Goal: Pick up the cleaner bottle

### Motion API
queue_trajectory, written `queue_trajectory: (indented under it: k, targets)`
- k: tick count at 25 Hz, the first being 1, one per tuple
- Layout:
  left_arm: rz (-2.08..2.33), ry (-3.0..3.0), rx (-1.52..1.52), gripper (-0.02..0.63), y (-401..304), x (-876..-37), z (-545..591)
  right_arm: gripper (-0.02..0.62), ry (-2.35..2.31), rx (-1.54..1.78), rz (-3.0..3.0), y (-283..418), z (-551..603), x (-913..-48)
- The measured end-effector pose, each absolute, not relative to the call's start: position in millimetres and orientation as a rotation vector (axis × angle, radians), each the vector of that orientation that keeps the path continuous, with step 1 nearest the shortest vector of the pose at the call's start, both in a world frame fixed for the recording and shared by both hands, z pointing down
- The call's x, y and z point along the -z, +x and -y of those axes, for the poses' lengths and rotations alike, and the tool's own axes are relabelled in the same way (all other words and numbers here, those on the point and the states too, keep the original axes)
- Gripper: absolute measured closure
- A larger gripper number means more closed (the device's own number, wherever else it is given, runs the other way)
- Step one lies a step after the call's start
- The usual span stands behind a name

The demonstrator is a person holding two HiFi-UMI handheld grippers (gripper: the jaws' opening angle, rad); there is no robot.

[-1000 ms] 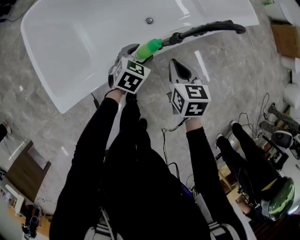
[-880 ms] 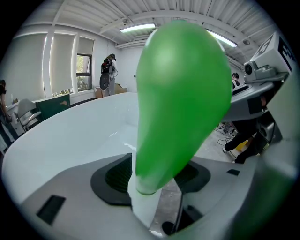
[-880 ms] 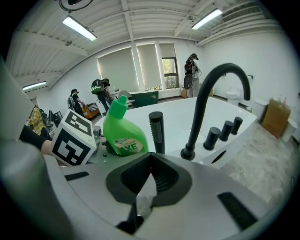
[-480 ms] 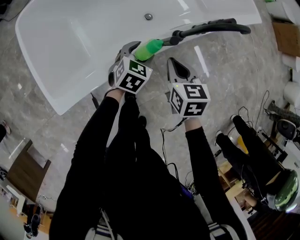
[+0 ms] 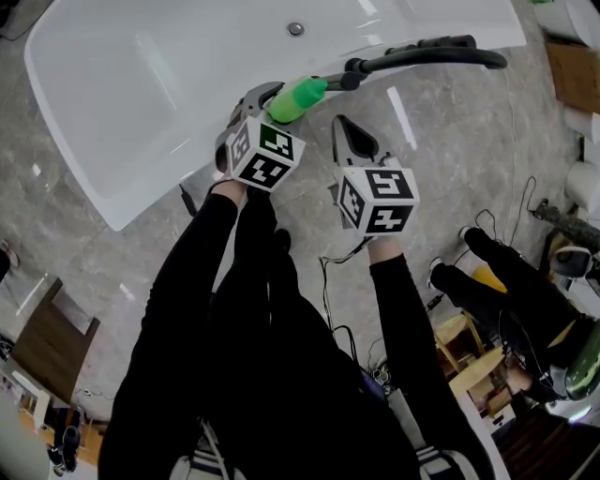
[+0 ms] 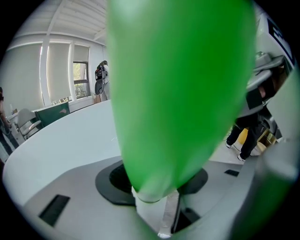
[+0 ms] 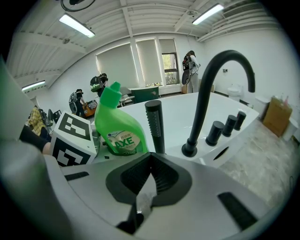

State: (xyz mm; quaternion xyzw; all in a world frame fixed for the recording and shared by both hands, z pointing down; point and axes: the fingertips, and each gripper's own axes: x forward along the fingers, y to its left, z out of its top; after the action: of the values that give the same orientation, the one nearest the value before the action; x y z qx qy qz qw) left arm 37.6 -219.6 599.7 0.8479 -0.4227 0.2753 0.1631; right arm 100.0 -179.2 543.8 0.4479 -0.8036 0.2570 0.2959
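Note:
The green cleaner bottle [image 5: 295, 97] stands on the rim of the white bathtub [image 5: 141, 94], beside the black faucet [image 5: 431, 52]. My left gripper [image 5: 275, 105] is around the bottle and its jaws are closing. In the left gripper view the bottle [image 6: 178, 93] fills the space between the jaws. I cannot see the pads pressing on it. My right gripper [image 5: 343, 127] is just to the right of the bottle, shut and empty. Its view shows the bottle [image 7: 117, 126] with a white label and the left gripper's marker cube [image 7: 70, 138] beside it.
A black hand shower [image 7: 154, 124] and black knobs [image 7: 227, 126] stand by the faucet [image 7: 220, 93] on the tub rim. The tub drain [image 5: 295, 29] lies further back. Cables [image 5: 333, 281] trail over the marble floor. A person [image 5: 511, 300] and stools are at the lower right.
Both grippers and the bottle keep their places. The person at the lower right of the head view has shifted.

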Motion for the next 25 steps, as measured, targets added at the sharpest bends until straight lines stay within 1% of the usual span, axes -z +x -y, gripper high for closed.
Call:
queue_trajectory:
  k: [9, 25]
  targets:
    - [1.195, 2.472, -0.792, 0.403, 40.9, -598.9, 220.4, 0.594, 1.190, -0.691, 2.129, 100.3, 176.1, -547.3]
    - [1.255, 2.490, -0.737, 0.410, 33.1, -591.1, 215.5, 0.594, 1.200, -0.688, 2.113, 103.3, 173.7, -547.2]
